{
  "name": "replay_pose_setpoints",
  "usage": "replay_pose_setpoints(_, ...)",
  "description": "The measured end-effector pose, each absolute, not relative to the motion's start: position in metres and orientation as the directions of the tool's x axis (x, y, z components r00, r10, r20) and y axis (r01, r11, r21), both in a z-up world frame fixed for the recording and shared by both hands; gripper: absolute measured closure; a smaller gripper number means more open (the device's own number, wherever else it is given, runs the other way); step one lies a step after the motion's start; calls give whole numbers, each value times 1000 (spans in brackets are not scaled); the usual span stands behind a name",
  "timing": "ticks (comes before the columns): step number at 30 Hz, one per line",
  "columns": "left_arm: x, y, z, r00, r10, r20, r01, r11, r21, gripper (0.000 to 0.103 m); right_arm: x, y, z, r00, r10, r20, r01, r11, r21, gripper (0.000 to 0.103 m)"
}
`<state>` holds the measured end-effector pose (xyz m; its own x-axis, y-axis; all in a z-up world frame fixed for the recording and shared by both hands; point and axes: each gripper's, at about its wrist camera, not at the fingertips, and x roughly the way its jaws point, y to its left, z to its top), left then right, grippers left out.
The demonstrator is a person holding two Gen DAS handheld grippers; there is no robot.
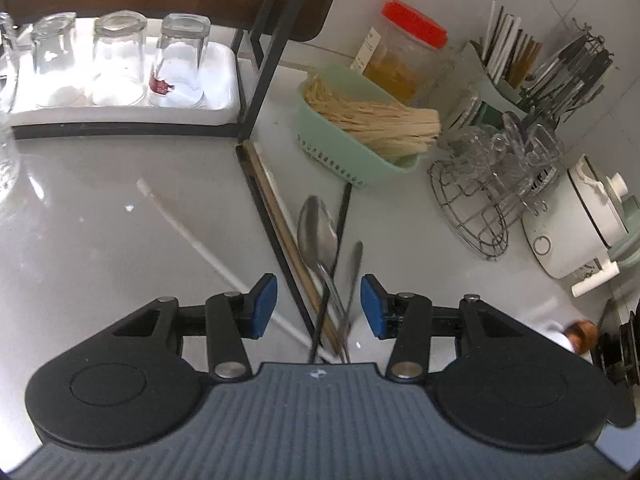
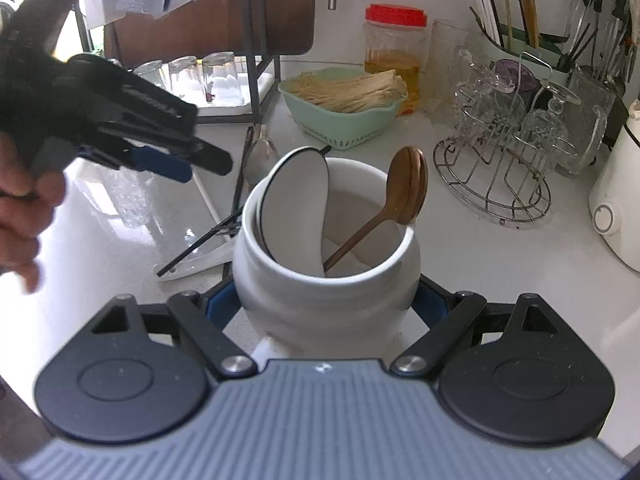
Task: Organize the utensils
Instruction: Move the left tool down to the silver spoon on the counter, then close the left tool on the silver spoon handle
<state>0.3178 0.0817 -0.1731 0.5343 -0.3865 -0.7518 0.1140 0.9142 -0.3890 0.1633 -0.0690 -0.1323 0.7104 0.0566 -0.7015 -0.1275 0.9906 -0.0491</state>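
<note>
In the right wrist view the blue pads of the right gripper [image 2: 325,304] are mostly hidden behind the white jar [image 2: 326,280] they clamp from both sides; its base is cut off by the gripper body. At the left edge, the person's hand [image 2: 24,216] is blurred and partly out of frame, holding the left gripper [image 2: 168,168] above the counter [image 2: 460,264].

In the left wrist view the left gripper [image 1: 319,306] has its jaws spread and empty, hanging over loose utensils whose lower ends vanish under its body: a white chopstick [image 1: 200,252], a brown chopstick [image 1: 280,232], a metal spoon [image 1: 318,232] and a second metal handle [image 1: 354,272], all somewhat smeared.

At the counter's far left a white tray [image 1: 224,108] holds upturned glasses [image 1: 120,60]. The jar holds a white ladle [image 2: 296,208] and a wooden spoon [image 2: 406,186]. Behind it, a green basket [image 2: 344,120] holds pale sticks. A red-lidded plastic jar [image 2: 394,52] has yellowish contents. Toward the right, a wire rack [image 2: 496,176] carries glassware that is hard to separate.
</note>
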Motion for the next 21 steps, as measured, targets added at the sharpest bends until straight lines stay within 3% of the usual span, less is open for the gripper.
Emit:
replay_pose_setpoints(12,366,75,-200,531,-402,-746,132,909,-396,70,163,-70,-133,712,52,-700,-115,992,-43,12)
replay_pose_setpoints(21,390,63,-206,529,-379,-759,142,922,-361,78,163,-72,-133,709,67,-702,-124,992,-30,12)
